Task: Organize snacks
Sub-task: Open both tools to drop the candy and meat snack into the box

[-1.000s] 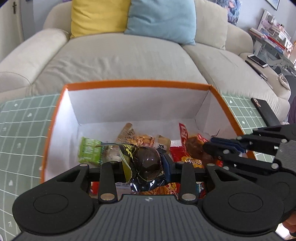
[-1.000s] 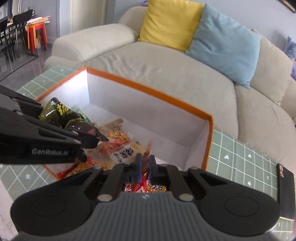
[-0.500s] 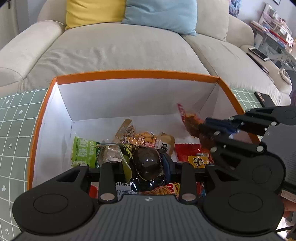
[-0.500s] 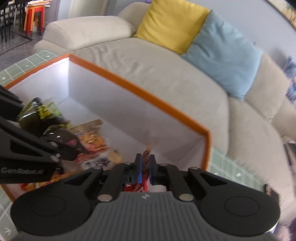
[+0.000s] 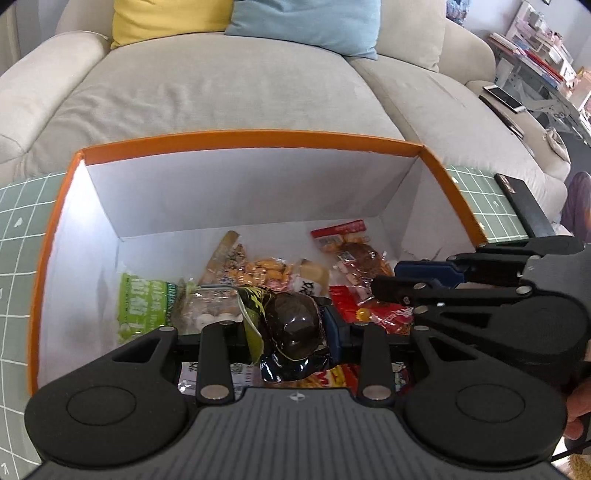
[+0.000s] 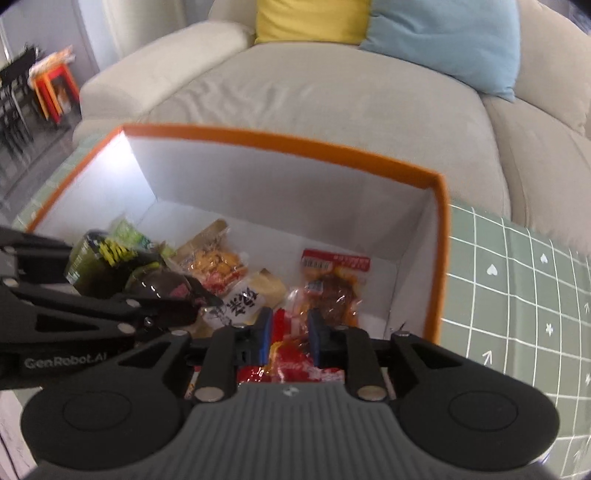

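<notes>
An orange-rimmed white box [image 5: 240, 138] [image 6: 280, 144] holds several snack packets. My left gripper [image 5: 284, 328] is shut on a dark snack packet with a yellow-green end [image 5: 291, 328] and holds it above the box's near side; it also shows in the right wrist view [image 6: 122, 269]. My right gripper [image 6: 290, 332] is open and empty over the box's right part, and shows in the left wrist view [image 5: 391, 277]. A red-topped packet with brown contents [image 5: 351, 247] [image 6: 332, 280] lies on the box floor near the right wall.
A beige sofa [image 5: 229, 81] with a yellow cushion [image 6: 310, 20] and a blue cushion [image 6: 447, 40] stands behind the box. A green grid mat [image 6: 517, 280] lies under the box. A black phone-like slab [image 5: 524, 206] lies on the mat to the right.
My right gripper opened and let go of the red-topped packet, which now lies on the box floor by the right wall. My left gripper still holds the dark packet.
</notes>
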Motion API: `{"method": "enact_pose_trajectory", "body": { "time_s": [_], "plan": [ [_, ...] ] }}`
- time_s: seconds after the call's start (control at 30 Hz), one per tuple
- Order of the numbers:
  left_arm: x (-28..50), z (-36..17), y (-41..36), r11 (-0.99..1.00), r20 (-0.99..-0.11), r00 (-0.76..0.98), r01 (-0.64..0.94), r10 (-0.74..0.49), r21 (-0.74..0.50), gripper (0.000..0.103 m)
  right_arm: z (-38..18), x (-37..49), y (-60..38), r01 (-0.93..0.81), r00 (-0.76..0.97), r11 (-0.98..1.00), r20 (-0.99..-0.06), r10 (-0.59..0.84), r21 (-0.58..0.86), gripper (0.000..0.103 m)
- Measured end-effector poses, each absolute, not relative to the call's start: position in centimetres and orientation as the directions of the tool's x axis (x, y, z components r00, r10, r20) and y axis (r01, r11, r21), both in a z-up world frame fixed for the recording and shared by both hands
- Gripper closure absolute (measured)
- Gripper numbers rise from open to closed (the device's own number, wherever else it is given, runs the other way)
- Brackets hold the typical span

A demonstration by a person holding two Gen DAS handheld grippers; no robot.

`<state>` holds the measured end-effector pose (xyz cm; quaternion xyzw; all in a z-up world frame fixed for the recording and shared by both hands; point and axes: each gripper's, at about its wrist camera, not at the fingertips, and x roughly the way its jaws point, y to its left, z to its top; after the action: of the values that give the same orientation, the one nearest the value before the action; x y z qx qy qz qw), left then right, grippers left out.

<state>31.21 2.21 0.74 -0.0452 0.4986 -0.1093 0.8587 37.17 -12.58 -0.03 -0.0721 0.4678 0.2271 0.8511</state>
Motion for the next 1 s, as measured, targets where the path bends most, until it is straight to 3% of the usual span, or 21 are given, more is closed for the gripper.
{"method": "enact_pose_trajectory", "body": {
  "time_s": [0.13, 0.4, 0.5, 0.67, 0.83, 1.0],
  "plan": [
    [31.5, 0.6, 1.3, 0.97, -0.851, 0.468, 0.159, -0.237, -0.183, 0.064, 1.6, 36.1, -13.3, -0.454, 0.498, 0.888, -0.807, 0.318, 0.07, 0.076],
    [31.6, -0.1, 0.9, 0.966, -0.864, 0.433, 0.135, -0.259, -0.222, 0.062, 2.1, 35.1, -14.5, -0.446, 0.508, 0.893, -0.803, 0.311, 0.064, 0.075],
    [31.4, 0.2, 1.1, 0.964, -0.861, 0.434, 0.121, -0.267, -0.238, 0.047, 1.8, 34.7, -14.7, -0.447, 0.506, 0.892, -0.805, 0.31, 0.063, 0.075],
    [30.5, 1.3, 1.4, 0.97, -0.856, 0.456, 0.113, -0.243, -0.216, 0.041, 1.8, 33.9, -14.8, -0.451, 0.504, 0.891, -0.809, 0.303, 0.053, 0.072],
    [28.6, 3.2, 1.8, 0.974, -0.843, 0.488, 0.117, -0.227, -0.194, 0.029, 2.4, 32.7, -15.2, -0.443, 0.516, 0.894, -0.799, 0.309, 0.06, 0.058],
    [26.2, 5.4, 2.0, 0.975, -0.819, 0.529, 0.129, -0.222, -0.181, 0.023, 3.6, 30.7, -15.3, -0.442, 0.536, 0.895, -0.783, 0.316, 0.059, 0.036]
  ]
}}
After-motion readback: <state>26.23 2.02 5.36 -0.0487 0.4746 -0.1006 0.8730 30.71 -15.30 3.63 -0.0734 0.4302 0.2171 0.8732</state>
